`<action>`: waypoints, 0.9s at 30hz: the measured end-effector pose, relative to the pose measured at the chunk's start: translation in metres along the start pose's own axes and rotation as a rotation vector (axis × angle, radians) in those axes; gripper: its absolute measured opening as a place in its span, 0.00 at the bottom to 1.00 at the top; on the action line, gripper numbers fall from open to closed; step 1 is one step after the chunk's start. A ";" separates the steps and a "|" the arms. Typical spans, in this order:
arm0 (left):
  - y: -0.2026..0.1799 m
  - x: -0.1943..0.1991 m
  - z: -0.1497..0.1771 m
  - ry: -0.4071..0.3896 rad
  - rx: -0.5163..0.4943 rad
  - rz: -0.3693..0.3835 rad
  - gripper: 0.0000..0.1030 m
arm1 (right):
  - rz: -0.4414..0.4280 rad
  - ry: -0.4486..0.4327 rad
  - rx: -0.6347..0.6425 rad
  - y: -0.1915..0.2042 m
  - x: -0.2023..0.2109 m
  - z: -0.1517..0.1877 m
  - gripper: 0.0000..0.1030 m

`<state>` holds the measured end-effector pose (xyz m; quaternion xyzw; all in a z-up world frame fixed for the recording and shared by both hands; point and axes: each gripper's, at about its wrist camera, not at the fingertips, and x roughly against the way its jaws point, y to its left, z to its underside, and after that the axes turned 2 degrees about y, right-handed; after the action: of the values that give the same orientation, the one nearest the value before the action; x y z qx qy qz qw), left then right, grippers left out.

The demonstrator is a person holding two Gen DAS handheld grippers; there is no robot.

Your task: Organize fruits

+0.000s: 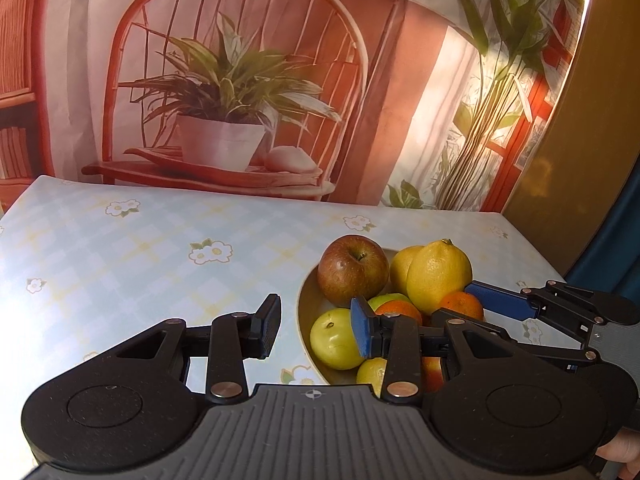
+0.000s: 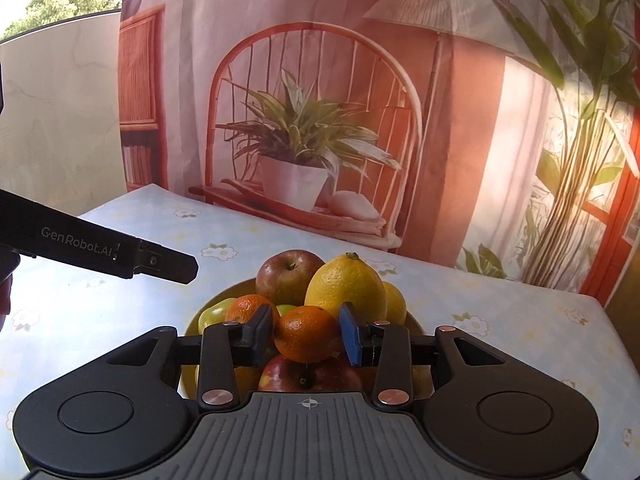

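A shallow yellow bowl (image 1: 310, 300) on the table holds piled fruit: a red apple (image 1: 353, 270), two lemons (image 1: 439, 276), oranges (image 1: 462, 305) and green apples (image 1: 334, 338). My left gripper (image 1: 316, 326) is open and empty, hovering by the bowl's left rim. In the right wrist view my right gripper (image 2: 306, 336) straddles an orange (image 2: 306, 334) on top of the pile, its pads (image 2: 351, 336) at the orange's sides; it looks closed on it. A lemon (image 2: 346, 290) and red apple (image 2: 289, 272) sit behind; another red apple (image 2: 310, 374) lies beneath.
The table has a pale blue floral cloth (image 1: 140, 256). A printed backdrop of a chair and potted plant (image 1: 228, 92) hangs behind the far edge. The left gripper's body (image 2: 100, 252) reaches in from the left in the right wrist view.
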<state>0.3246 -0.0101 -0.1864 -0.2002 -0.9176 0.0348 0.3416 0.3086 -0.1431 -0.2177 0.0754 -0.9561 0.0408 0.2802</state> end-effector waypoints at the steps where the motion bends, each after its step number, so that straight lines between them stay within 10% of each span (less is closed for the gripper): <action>1: 0.000 0.000 0.000 0.000 -0.002 0.000 0.39 | 0.001 0.003 0.000 0.000 0.000 0.000 0.33; 27: -0.013 0.031 0.008 -0.039 -0.075 -0.024 0.49 | 0.043 0.040 -0.089 -0.011 0.020 0.013 0.47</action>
<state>0.2938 -0.0098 -0.1711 -0.2012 -0.9271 0.0001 0.3162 0.2869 -0.1583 -0.2173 0.0415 -0.9525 0.0056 0.3015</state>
